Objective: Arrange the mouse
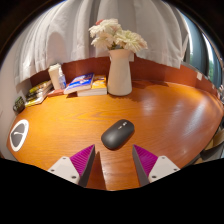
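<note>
On the far left of the orange wooden counter (150, 115), near its edge, lies a flat round white disc with a dark ring (19, 134). Behind it, against the raised back ledge, a few small dark items (36, 96) rest flat, too small to make out. Next along the ledge a small white box (57, 79) stands upright, and just beside it a short stack of books (86, 86) with a blue-and-yellow cover on top lies flat. To the right of the books, touching or nearly touching them, a tall white vase (120, 73) stands upright, holding a bunch of pale cream flowers (117, 38). Pale curtains (60, 35) hang behind the counter.

Nearer the camera, the dark grey mouse (117, 134) rests on the bare counter top, turned at a slant, well apart from the vase and the books. It lies just ahead of the gripper (115, 162), roughly in line with the gap between the fingers but beyond their tips. The fingers are spread wide, gripping nothing, and their magenta pads (83, 159) face each other across empty wood. On the right, the counter's curved edge falls away to a dim floor.
</note>
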`<control>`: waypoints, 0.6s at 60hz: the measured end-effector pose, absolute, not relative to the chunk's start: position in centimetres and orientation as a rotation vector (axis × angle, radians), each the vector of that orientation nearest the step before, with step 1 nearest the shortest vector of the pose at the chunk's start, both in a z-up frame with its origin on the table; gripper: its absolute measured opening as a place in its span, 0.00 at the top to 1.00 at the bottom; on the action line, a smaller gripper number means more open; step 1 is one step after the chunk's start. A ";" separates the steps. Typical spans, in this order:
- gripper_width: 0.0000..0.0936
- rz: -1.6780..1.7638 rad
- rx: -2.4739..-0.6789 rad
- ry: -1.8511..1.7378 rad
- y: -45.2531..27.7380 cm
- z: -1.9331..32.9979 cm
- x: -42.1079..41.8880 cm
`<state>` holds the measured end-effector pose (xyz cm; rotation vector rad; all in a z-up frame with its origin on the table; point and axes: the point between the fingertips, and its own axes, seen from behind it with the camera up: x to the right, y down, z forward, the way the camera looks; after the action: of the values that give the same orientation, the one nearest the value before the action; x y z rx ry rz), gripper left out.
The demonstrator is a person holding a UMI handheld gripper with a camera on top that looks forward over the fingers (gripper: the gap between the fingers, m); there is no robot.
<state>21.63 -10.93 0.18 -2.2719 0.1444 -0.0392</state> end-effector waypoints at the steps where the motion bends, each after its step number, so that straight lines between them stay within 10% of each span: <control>1: 0.21 -0.032 -2.277 0.136 -10.3 0.0 21.6; 23: 0.22 0.028 -2.372 -0.048 -2.2 -1.6 20.6; 36: 0.50 0.055 -2.385 -0.127 -1.1 -1.7 19.5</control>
<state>19.55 -1.09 -1.67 -2.3846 -0.1267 0.0554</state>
